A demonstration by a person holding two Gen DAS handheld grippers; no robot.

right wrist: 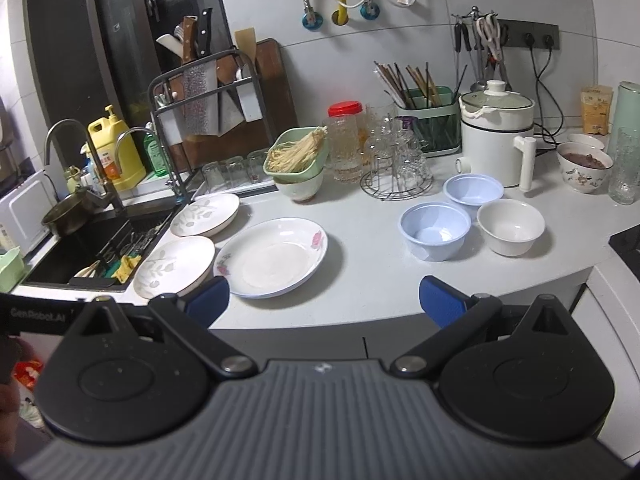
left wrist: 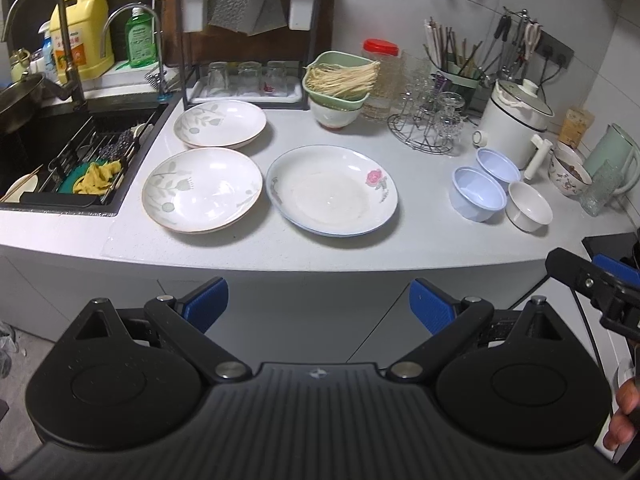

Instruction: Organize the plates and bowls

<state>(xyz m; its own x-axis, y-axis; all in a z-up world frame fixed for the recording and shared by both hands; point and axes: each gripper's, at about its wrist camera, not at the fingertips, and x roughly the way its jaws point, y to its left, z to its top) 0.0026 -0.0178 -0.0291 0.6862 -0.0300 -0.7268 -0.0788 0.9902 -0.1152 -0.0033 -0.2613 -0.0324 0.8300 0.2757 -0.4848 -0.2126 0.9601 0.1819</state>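
Three plates lie on the white counter: two leaf-pattern plates near the sink and a rose-pattern plate beside them. To the right stand two pale blue bowls and a white bowl; they also show in the right wrist view. My left gripper is open and empty, held off the counter's front edge. My right gripper is open and empty, also in front of the counter.
A black sink with a rack and rags lies at the left. A dish rack with glasses, a green basket of noodles on a bowl, a glass stand, a white cooker and a patterned bowl stand behind.
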